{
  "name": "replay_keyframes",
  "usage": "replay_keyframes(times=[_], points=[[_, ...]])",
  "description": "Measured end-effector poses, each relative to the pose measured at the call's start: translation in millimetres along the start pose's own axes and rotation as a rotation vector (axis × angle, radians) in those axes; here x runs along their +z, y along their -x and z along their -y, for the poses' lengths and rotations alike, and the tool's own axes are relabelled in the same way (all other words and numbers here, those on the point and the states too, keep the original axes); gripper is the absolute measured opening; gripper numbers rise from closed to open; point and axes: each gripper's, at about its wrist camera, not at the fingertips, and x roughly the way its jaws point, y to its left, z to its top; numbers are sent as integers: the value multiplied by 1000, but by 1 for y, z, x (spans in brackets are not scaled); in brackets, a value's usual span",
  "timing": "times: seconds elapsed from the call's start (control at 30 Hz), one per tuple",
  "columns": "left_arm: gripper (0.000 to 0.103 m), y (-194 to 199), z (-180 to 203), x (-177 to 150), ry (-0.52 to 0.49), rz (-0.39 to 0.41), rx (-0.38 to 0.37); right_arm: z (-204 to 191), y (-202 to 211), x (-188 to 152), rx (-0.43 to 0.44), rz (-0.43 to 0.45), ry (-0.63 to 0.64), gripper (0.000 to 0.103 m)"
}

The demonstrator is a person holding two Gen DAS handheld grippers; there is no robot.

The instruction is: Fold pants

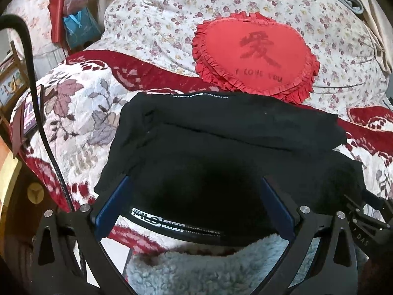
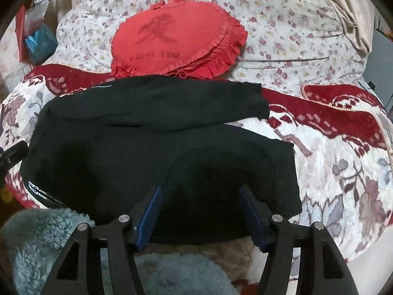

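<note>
Nearest the cameras, a pale blue-grey fleece garment (image 1: 203,268) with a curly, sherpa-like pile fills the bottom edge of both views.

Left gripper (image 1: 195,184): black hinged frame with bright round pivot pins and flat blue pads. The jaws stand wide apart over the near hem of the pants, and the pads press on nothing. The fingertips lie against or just over the dark cloth; contact cannot be confirmed.

Right gripper (image 2: 200,191): same build. The jaws stand apart, and no pinch on the cloth is visible. Its fingers reach over the near right portion of the pants.

Pants (image 1: 228,147): black, matte, soft knit, lying on the bed directly ahead of both grippers. They are already doubled over. A narrower upper layer lies across a broader lower layer, and its edge forms a long crosswise ridge. The bundle reads as a rough rectangle with rounded, slumped corners. A curved black band with white printed lettering (image 1: 157,220) runs along the near left edge, and a second small line of white lettering shows at the far left edge.

Beneath is a plush blanket (image 1: 73,113), cream with grey-mauve leaves and deep red borders.

Just beyond the pants sits a red heart-shaped cushion (image 1: 255,54) with a ruffled frill and a dark printed character. It rests on a cream quilt (image 1: 157,17) sprinkled with small flowers.
</note>
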Motion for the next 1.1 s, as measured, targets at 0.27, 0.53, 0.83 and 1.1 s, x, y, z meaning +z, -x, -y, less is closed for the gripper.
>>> replay_keyframes(times=[0.27,0.53,0.83,1.1], points=[[102,-3,-1,-1,3,-12,2,-1,-4,0,-5,-14,1,62],[102,-3,-1,-2,7,-17,-4,-5,-5,1,-10,-22,20,62],[102,-3,0,-2,7,-23,-3,-3,-5,1,-23,-20,19,62],[102,-6,1,0,12,-31,-3,0,-7,0,-31,-26,17,62]])
